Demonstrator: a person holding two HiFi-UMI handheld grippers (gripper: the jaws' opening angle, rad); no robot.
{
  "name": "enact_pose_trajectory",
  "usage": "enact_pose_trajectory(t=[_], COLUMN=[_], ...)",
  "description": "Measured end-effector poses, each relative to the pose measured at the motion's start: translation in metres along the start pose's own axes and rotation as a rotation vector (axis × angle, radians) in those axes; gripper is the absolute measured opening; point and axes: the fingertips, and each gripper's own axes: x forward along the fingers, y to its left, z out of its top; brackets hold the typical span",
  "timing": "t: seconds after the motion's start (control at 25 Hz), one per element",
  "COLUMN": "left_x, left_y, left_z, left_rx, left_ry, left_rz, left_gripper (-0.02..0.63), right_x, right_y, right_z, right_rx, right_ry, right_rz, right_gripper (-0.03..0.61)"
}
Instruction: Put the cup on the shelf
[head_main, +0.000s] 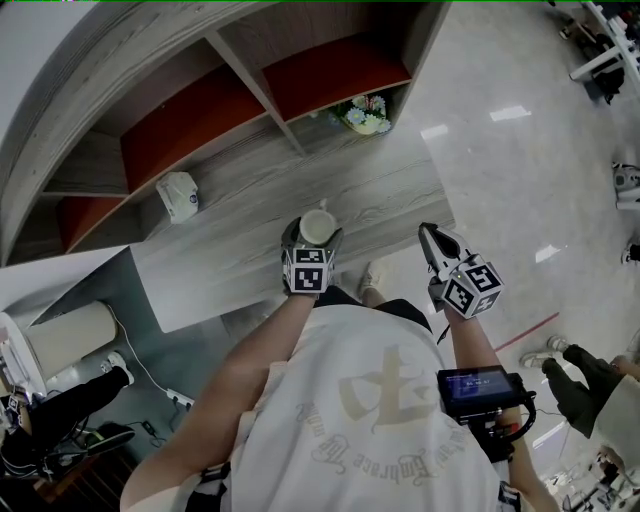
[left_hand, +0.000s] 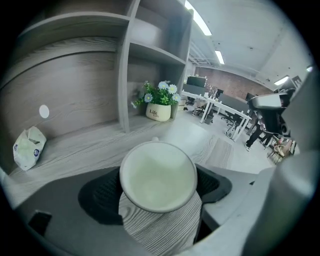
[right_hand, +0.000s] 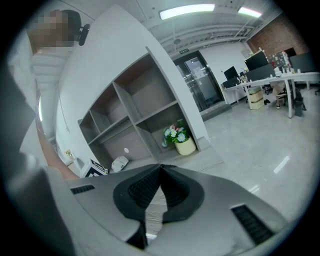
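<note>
Far left on the shelf's (head_main: 240, 215) pale wood-grain bottom ledge, a crumpled white pack (head_main: 178, 196) lies near the back panel.

Now the left arm. The forearm (head_main: 250, 365) reaches straight ahead from the body, and the left gripper (head_main: 313, 235) points forward and steeply down at that ledge, its marker cube (head_main: 308, 272) facing up. Its jaws are spread wide with the cup (left_hand: 158, 177) right between them. In the left gripper view the rim meets the ribbed black pads (left_hand: 100, 192) on both sides, so the jaws are pinching it across its width.

The cup is over the front part of the ledge, in line with the upright divider (head_main: 255, 93) between two red-lined compartments and well apart from the pack. Whether its base rests on the wood, I can't tell. It's upright, mouth up: a plain round white cup, pale and glossy inside, with a small nub at the far side of the rim.

Further right, at the end of the ledge, stands a cream flower pot (head_main: 365, 113) with white and blue blooms.

And on the right, the right gripper (head_main: 433, 240) is held out near the ledge's front right corner, tilted gently down. Its jaws are pressed together at the tips, gripping nothing.
</note>
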Motion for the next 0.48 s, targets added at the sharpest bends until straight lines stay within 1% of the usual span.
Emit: enact_pose_trajectory(t=[0.16,0.32,0.48], left_x=[-0.001,-0.007,-0.013], left_y=[0.000,0.004,-0.002], left_z=[-0.001,0.002,0.008], left_rx=[0.012,0.022,0.027], left_ry=[0.009,-0.006,-0.019], left_rz=[-0.010,-0.005,-0.033], left_gripper=[0.434,0.431,0.431], right_x=[0.001,0.002,0.001], right_y=[-0.001,0.001,0.002], right_z=[0.001,0.001,0.001], right_rx=[0.000,0.000,-0.001], right_ry=[0.002,0.001,-0.002], right_rz=[0.001,0.003,0.006], right_gripper=[0.003,0.003,0.003])
